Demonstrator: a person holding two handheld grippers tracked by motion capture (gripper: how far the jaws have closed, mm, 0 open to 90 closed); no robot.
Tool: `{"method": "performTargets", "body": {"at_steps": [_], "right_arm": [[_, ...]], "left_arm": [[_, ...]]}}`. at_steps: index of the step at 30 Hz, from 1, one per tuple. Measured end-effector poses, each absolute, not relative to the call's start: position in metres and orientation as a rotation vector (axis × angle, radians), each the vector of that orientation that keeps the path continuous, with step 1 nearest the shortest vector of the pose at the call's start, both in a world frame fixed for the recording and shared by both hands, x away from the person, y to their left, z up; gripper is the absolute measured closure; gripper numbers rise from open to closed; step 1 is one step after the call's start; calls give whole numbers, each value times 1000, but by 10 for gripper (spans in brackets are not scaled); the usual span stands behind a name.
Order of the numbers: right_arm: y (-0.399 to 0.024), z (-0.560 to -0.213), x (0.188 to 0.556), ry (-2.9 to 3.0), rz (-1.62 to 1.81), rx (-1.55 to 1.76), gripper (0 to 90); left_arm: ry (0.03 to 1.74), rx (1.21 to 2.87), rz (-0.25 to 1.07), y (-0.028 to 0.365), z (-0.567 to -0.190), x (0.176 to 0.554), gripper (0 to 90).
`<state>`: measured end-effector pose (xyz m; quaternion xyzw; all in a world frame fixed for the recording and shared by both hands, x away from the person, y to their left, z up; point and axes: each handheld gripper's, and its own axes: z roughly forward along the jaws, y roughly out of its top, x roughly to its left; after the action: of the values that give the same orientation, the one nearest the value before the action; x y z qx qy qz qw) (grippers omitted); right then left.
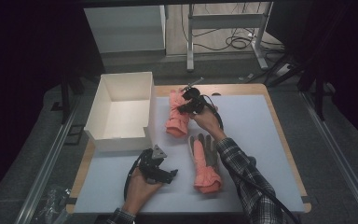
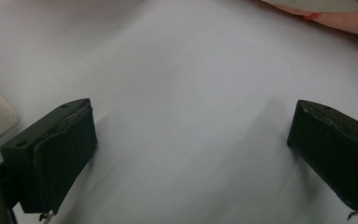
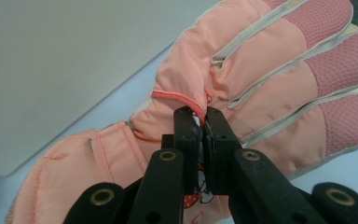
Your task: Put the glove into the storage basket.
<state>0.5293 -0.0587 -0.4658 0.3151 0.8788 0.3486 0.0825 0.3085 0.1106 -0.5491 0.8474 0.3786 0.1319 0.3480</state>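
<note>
a lab: dark curtains, loose floor cables (image 1: 235, 43), metal frame (image 1: 223, 21).

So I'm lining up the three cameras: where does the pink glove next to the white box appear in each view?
High view: the pink glove lies at centre, right of the white box, with the right gripper on it.
Left gripper view: I can't tell; the pink at the top right edge may be the other glove.
Right gripper view: centre and right, pinched by the shut jaws.
Shared landmark: the white box.

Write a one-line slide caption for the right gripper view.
Right gripper pinches a fold of the pink glove beside the white box.
</note>
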Motion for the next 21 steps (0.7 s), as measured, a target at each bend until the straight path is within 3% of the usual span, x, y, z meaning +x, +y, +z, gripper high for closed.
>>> {"method": "performTargets", "body": {"at_steps": [21], "right_arm": [[-87, -427, 479, 2689, 1175, 842, 844]], "left_arm": [[980, 2199, 344, 111, -549, 309, 13]]}}
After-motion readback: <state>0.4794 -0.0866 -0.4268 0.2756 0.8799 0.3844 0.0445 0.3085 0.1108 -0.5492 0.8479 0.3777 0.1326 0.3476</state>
